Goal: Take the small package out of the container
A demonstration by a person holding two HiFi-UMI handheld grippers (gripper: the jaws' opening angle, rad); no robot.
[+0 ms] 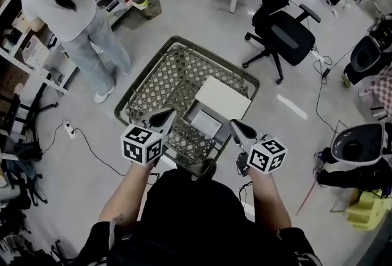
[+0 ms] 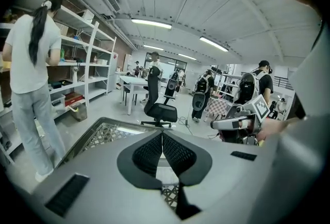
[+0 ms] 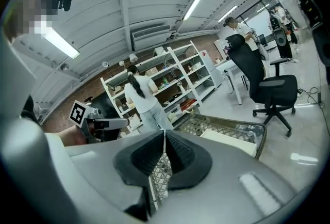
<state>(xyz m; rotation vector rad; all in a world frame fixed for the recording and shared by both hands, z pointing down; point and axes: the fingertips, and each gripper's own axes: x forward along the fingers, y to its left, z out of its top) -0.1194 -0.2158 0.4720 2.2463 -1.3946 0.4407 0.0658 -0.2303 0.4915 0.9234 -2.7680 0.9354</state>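
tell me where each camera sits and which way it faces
Head view: on the person's head, looking steeply down at a grey wire-mesh basket holding a flat white box; both forearms, left gripper and right gripper show.
Left gripper view: on the left gripper, along its shut jaws, over the basket towards a black office chair; right gripper shows.
Right gripper view: on the right gripper, along its shut jaws, over basket and box towards white shelves; left gripper shows.
Shared: both gripper views see the basket and the other gripper.
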